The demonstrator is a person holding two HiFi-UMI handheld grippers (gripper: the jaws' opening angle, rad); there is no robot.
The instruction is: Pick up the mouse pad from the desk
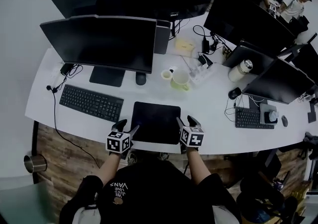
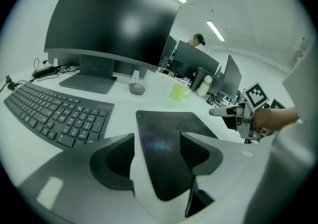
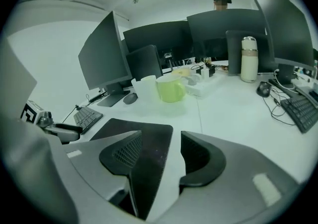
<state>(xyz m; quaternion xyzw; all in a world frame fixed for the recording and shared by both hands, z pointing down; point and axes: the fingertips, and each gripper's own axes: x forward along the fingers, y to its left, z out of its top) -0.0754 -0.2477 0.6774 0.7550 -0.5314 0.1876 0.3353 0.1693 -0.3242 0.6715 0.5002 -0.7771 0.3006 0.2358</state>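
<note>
Now we flank the mouse pad [image 1: 156,121], flat on the table [image 1: 213,118] near its front edge, with the left hand-held gripper [image 1: 127,127] and right hand-held gripper [image 1: 186,120] equally near (both wide apart, empty), each straddling a side edge.

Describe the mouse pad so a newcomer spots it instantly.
On the long white desk, find the dark keyboard in front of the nearest monitor. Just right of it, at the desk's near edge, the mouse pad lies flat between the left hand-held gripper and the right hand-held gripper. Unlike the keyboard, it is a plain black rounded rectangle with no keys.
</note>
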